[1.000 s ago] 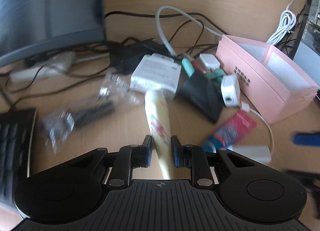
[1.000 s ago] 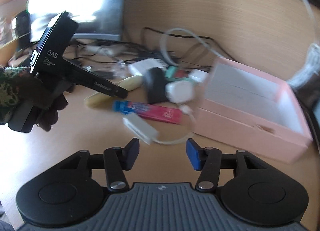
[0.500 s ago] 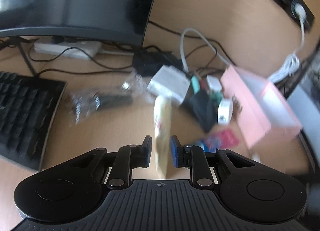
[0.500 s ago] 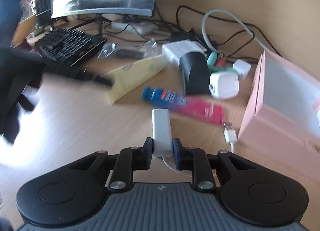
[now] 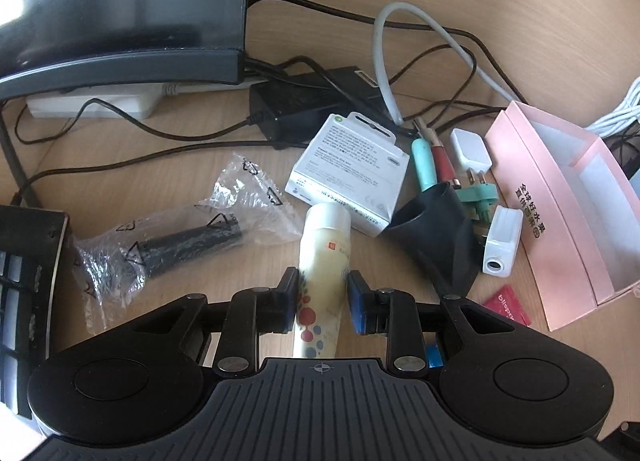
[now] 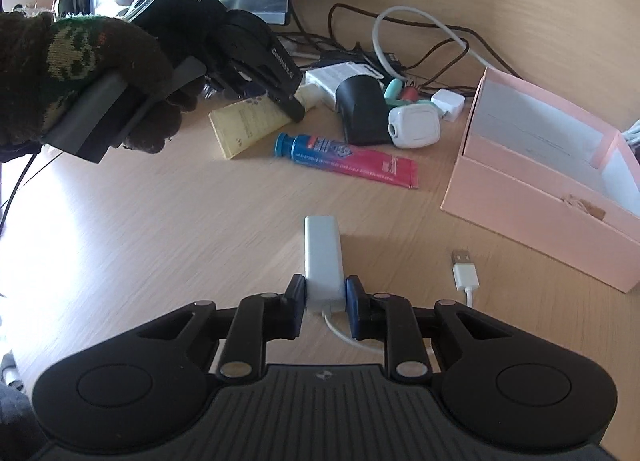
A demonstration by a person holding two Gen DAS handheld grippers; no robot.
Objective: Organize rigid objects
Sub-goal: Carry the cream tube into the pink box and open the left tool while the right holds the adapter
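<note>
Nearest, the right gripper [image 6: 325, 297] is clamped on the white adapter [image 6: 323, 261], low over the desk [image 6: 140, 221], near the pink box [image 6: 532, 197]. Further out, the left gripper [image 5: 323, 295] is opening around the cream tube [image 5: 322, 261]. The box looks empty; toothpaste [image 6: 344, 159] and chargers lie beyond, unsorted.

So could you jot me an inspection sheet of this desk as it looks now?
Surface: wooden desk, crowded at the back.
Job's things: yellow tube, red-blue tube, white adapter, pink box open.
Clutter: white carton, black cone, plugs, bagged black item.
Grippers: left gripper opening, yellow tube between its jaws; right gripper shut on white adapter.
Cables: black and white leads tangled behind; USB plug lying loose.
Surroundings: monitor, keyboard, gloved hand.
</note>
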